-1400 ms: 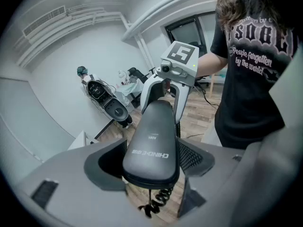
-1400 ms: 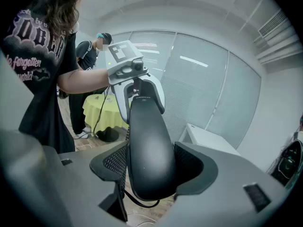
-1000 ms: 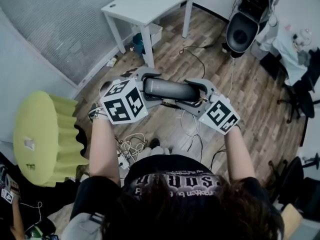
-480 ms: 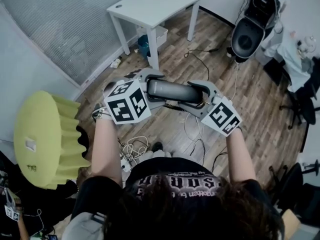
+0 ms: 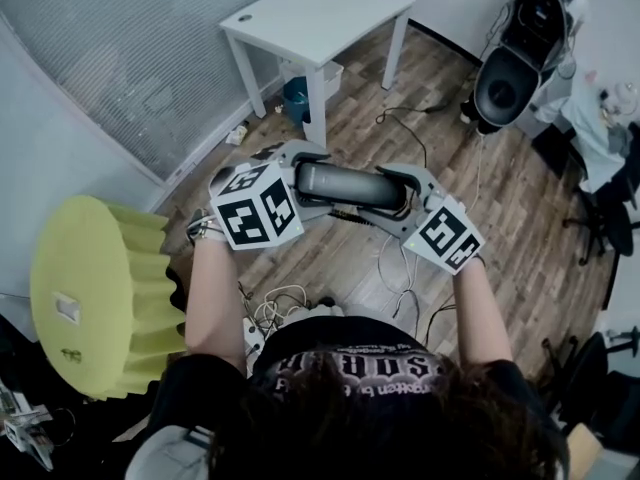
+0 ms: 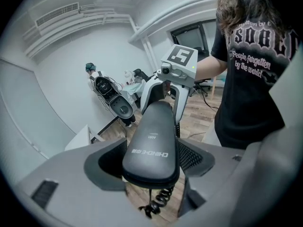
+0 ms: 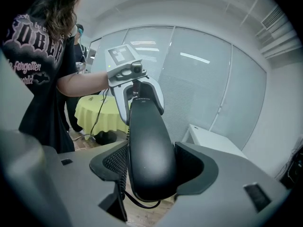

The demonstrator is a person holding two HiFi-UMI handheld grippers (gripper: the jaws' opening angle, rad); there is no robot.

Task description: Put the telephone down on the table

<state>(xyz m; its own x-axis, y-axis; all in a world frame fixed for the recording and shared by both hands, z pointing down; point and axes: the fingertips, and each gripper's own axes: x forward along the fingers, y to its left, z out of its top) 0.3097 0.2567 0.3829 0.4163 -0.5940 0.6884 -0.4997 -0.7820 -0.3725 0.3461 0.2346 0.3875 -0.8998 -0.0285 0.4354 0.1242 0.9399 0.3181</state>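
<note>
Clamping the telephone from both ends, I have my left gripper closed on one end of the handset and my right gripper closed on the other. The jaws of each press against its sides, so the black bar spans roughly level between them. Two grips, I judge, stop it swinging or twisting as a hold on one end alone would allow. Its coiled cord hangs loose underneath, clear of both sets of jaws. I am holding the handset out in front of my chest, well above the wooden floor. The white table stands ahead and well apart from it, so the setting-down is not yet begun. I reckon the job is to bring the handset over that top, lower it flat, and only then let go. A yellow-draped round table sits off to my left, not the one I am facing
</note>
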